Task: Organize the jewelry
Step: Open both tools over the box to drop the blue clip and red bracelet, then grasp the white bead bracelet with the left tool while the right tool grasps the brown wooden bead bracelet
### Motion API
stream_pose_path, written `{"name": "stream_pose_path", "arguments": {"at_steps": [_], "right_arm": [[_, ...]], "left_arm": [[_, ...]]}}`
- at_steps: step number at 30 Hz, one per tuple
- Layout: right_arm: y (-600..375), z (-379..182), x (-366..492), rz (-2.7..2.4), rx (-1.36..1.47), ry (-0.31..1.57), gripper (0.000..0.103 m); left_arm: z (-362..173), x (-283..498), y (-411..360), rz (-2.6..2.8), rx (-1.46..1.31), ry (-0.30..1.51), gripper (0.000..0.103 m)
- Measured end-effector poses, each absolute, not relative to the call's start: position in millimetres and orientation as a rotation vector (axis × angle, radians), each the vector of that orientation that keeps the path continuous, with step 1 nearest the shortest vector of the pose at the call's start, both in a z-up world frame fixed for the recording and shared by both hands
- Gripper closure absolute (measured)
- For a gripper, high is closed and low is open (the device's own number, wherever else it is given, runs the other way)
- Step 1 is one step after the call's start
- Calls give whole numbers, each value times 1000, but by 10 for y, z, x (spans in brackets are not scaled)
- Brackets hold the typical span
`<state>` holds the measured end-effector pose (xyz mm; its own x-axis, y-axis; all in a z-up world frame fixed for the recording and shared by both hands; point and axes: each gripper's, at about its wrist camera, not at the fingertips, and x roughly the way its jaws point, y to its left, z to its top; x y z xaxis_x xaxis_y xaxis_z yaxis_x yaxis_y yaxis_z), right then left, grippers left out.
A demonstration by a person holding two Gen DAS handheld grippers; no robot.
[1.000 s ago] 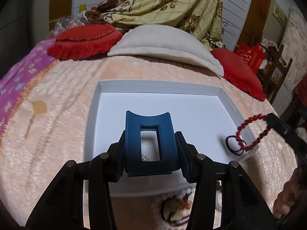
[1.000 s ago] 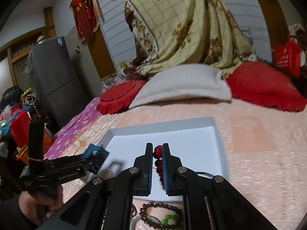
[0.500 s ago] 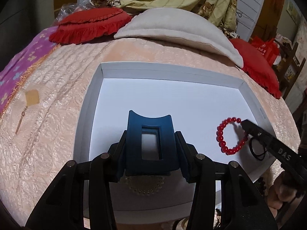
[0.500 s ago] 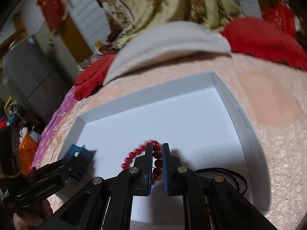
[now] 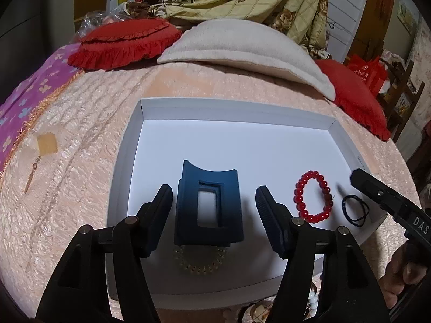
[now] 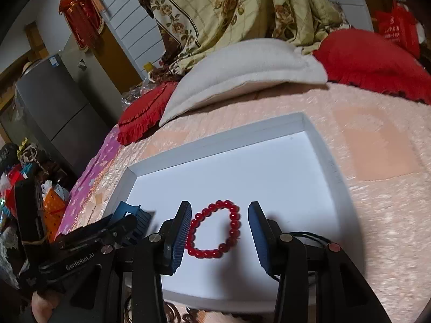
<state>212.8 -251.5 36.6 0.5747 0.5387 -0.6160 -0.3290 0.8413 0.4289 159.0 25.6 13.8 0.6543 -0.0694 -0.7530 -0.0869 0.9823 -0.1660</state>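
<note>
Lying flat on the white floor of the shallow white tray [image 5: 234, 107], a dark blue rectangular hair claw [image 5: 208, 204] with a rectangular window through its back sits between the fingers of the left gripper [image 5: 214, 210]. Its jaws have just been opening and now stand clear on both sides, pads off the claw. Just behind the claw, toward the camera, a string of pale gold beads [image 5: 200, 265] peeks out. Near the tray's right side lies one red bead bracelet [image 6: 214, 228], glossy round beads in a closed loop. The right gripper [image 6: 219, 228] straddles it; its jaws have just been opening too. The right pad stands off the beads, while the left pad hides the loop's edge, so contact there cannot be told. One thin black hair tie [image 5: 354, 210] rests beside the bracelet, near the tray's right wall. That makes four items in the tray: one claw, one red bracelet, one pale strand, one black tie. The tray rests on a peach bedspread [image 5: 89, 145] with two red cushions [image 5: 124, 43] and one white pillow [image 5: 242, 45] behind.
</note>
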Motion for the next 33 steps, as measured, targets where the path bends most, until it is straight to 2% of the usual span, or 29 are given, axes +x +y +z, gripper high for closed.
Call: {"name": "stream_pose_path", "arguments": {"at_steps": [5, 11, 13, 15, 17, 33], "right_arm": [[-2758, 535, 1910, 493, 240, 740, 61], [-3071, 700, 1467, 471, 160, 683, 61], [-3162, 694, 1313, 463, 130, 698, 61], [-3217, 670, 1215, 446, 113, 721, 61], [-3272, 641, 1108, 434, 120, 749, 61], [-3308, 582, 1034, 441, 90, 783, 61]], "left_arm": [[272, 1442, 297, -32, -188, 828, 39], [476, 831, 401, -95, -157, 760, 39], [445, 656, 379, -98, -134, 775, 43], [326, 538, 329, -87, -111, 829, 54], [191, 504, 289, -100, -131, 889, 56], [-116, 330, -20, -52, 9, 964, 56]]}}
